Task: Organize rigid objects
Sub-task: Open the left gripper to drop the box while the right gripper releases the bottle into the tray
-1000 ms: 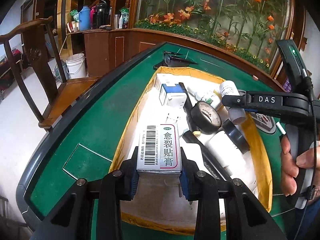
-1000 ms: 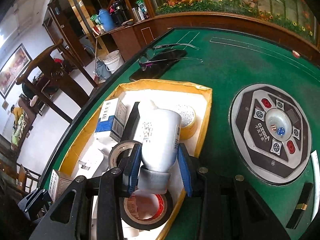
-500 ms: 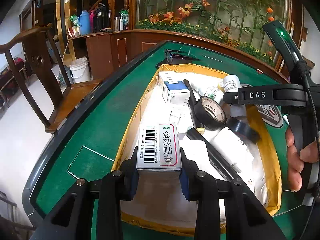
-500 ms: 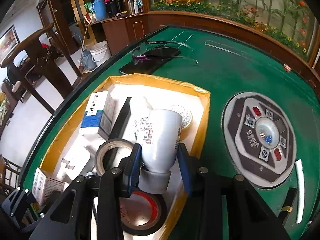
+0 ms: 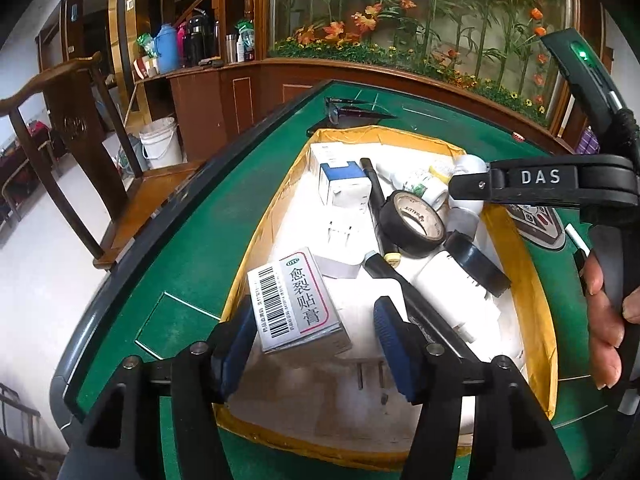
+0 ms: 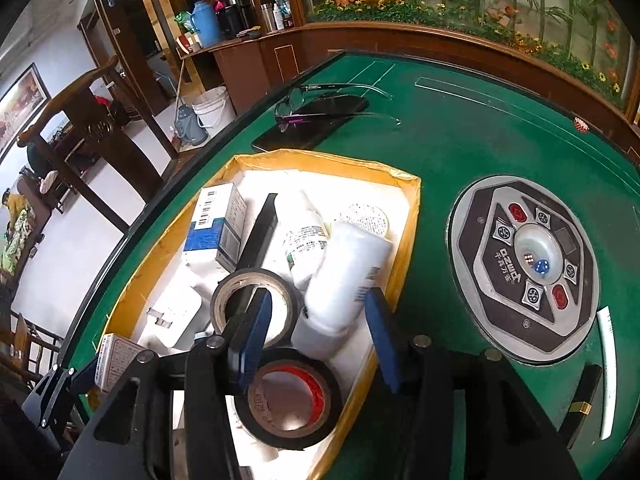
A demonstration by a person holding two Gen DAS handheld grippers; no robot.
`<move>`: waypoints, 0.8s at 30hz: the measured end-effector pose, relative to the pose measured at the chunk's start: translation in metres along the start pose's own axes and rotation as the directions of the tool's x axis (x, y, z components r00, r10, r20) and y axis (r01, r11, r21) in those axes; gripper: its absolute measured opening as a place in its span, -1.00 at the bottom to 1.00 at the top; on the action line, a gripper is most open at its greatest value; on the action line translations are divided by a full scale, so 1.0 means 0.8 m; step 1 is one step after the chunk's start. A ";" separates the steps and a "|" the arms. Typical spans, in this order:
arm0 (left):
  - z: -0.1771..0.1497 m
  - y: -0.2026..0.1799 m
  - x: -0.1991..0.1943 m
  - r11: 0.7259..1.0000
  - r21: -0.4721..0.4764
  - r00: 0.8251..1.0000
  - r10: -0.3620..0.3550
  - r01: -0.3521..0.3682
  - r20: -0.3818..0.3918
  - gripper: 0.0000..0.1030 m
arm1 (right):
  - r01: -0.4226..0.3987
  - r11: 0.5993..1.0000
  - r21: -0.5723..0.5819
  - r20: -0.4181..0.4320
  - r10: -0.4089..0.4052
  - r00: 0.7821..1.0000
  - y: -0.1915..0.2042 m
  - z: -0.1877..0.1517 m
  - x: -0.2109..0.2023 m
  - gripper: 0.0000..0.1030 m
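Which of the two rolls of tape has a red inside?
The tape roll lying nearest the right gripper, under its opening jaws; the other roll is pale inside.

Matt green felt table (image 6: 460, 152), glossy black tape roll (image 6: 288, 400), smooth white plastic bottle (image 6: 344, 276), printed cardboard box (image 5: 296, 300).

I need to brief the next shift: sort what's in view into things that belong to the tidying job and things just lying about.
Job:
- yellow-rimmed tray
- barcoded medicine box, between the opening left claw
- white bottle, between the opening right claw
- tape rolls
- blue-and-white box

Lying about:
- eyeglasses
- dark phone
- dice panel
- white bucket
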State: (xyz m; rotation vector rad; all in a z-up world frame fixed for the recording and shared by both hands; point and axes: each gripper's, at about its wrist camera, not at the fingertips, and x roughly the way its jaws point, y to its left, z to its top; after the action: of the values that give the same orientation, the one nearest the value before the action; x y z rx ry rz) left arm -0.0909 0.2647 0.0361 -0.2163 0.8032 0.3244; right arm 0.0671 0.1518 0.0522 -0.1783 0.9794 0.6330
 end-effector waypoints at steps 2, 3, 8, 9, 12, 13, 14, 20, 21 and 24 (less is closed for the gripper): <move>0.002 -0.002 -0.005 1.000 0.002 1.000 -0.001 0.001 0.008 0.23 | -0.017 1.000 0.011 0.014 0.017 1.000 -0.003 -0.001 -0.006 -0.08; 0.003 -0.002 -0.007 1.000 0.003 1.000 0.003 -0.003 0.011 0.24 | -0.028 0.999 0.017 0.020 0.028 0.999 -0.005 -0.001 -0.010 -0.08; 0.007 -0.002 -0.016 1.000 -0.009 1.000 0.012 -0.012 0.025 0.30 | -0.071 0.997 0.038 0.058 0.069 0.996 -0.023 -0.008 -0.037 -0.07; 0.008 -0.003 -0.016 1.000 -0.008 1.000 0.014 -0.013 0.026 0.30 | -0.080 0.996 0.049 0.068 0.077 0.995 -0.029 -0.010 -0.043 -0.07; 0.010 -0.010 -0.020 1.000 0.006 0.999 0.013 -0.013 0.033 0.31 | -0.108 0.992 0.066 0.087 0.102 0.991 -0.045 -0.017 -0.059 -0.06; 0.011 -0.013 -0.022 1.000 0.011 0.999 0.015 -0.015 0.035 0.32 | -0.112 0.991 0.070 0.094 0.106 0.990 -0.052 -0.021 -0.064 -0.06; 0.012 -0.017 -0.024 1.000 0.017 0.999 0.014 -0.015 0.037 0.32 | -0.114 0.991 0.075 0.099 0.107 0.989 -0.057 -0.024 -0.069 -0.06; 0.013 -0.034 -0.030 0.999 0.044 0.999 0.014 -0.016 0.044 0.32 | -0.131 0.987 0.098 0.118 0.120 0.986 -0.094 -0.050 -0.092 0.02; 0.013 -0.038 -0.031 0.999 0.051 0.999 0.015 -0.017 0.047 0.32 | -0.135 0.986 0.094 0.118 0.123 0.985 -0.100 -0.056 -0.094 0.02; 0.014 -0.049 -0.038 0.997 0.073 0.998 0.020 -0.024 0.057 0.32 | -0.121 0.989 0.086 0.123 0.110 0.986 -0.116 -0.068 -0.101 0.02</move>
State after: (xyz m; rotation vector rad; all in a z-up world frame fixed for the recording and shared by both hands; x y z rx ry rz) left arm -0.0884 0.2256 0.0685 -0.1290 0.7605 0.3203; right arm 0.0494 0.0206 0.0755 -0.0010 0.9079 0.6947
